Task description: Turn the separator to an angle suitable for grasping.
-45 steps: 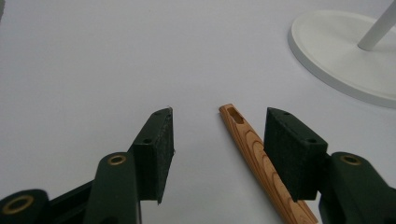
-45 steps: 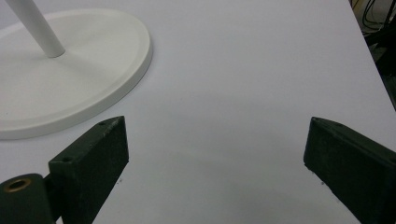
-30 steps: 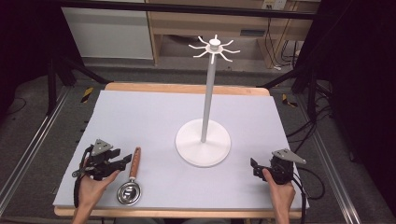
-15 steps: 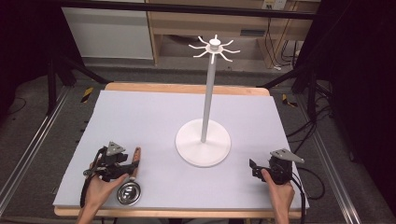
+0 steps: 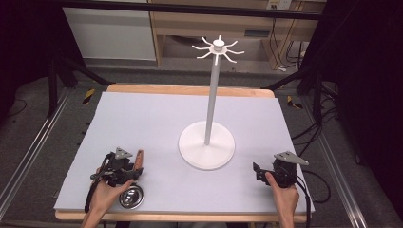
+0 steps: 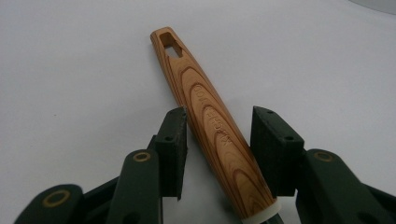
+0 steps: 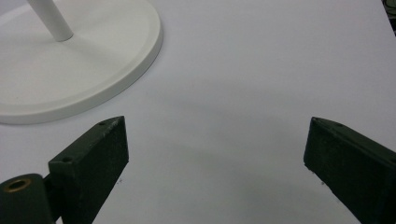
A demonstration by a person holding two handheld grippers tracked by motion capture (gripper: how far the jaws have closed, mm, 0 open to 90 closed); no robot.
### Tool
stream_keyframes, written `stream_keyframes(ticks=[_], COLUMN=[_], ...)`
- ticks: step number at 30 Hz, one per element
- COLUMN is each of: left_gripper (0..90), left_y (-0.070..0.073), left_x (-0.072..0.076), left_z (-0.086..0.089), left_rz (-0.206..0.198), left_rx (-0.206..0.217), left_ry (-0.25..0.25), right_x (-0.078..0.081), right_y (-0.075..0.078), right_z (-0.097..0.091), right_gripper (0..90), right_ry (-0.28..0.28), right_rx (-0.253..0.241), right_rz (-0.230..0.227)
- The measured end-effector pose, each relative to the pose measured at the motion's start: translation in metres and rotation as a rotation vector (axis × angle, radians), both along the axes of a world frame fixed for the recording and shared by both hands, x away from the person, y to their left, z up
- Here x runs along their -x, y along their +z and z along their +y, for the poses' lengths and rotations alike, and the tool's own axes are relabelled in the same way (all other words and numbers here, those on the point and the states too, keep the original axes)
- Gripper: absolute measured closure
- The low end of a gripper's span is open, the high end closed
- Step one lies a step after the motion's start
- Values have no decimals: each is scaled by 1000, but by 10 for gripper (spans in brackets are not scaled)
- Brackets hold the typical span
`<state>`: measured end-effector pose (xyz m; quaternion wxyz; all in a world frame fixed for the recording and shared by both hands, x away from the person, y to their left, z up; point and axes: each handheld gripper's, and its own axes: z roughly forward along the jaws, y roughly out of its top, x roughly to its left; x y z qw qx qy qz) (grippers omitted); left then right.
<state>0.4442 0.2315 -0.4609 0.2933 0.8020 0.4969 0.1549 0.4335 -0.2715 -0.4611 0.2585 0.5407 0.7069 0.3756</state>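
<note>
Lavender matting covers the table (image 5: 142,118), with a white hook stand (image 5: 207,147) near centre; at seven o'clock from its base lies a wooden-handled strainer (image 5: 134,183). The left gripper (image 6: 219,135) straddles the handle, jaws just closing, one pad touching, the other apart; no firm grip yet. The right gripper (image 7: 215,144) waits at five o'clock, jaws wide, nothing between. Lifting and hanging probably remain.
</note>
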Motion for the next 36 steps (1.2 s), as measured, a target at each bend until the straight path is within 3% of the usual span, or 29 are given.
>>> stream_keyframes(ticks=[12,29,36], left_gripper=[587,596,570], left_y=[-2,-1,15], left_x=[-6,-9,-13], left_z=[-1,-16,-19], left_rz=[20,5,5], left_rx=[42,3,-23], left_ry=[7,-51,-81], right_x=[0,-1,-2], right_y=[0,-1,0], right_z=[0,1,-1], right_gripper=[70,73,72], right_ry=[-2,6,11], right_rx=[-8,-7,-13], right_rz=[5,13,24])
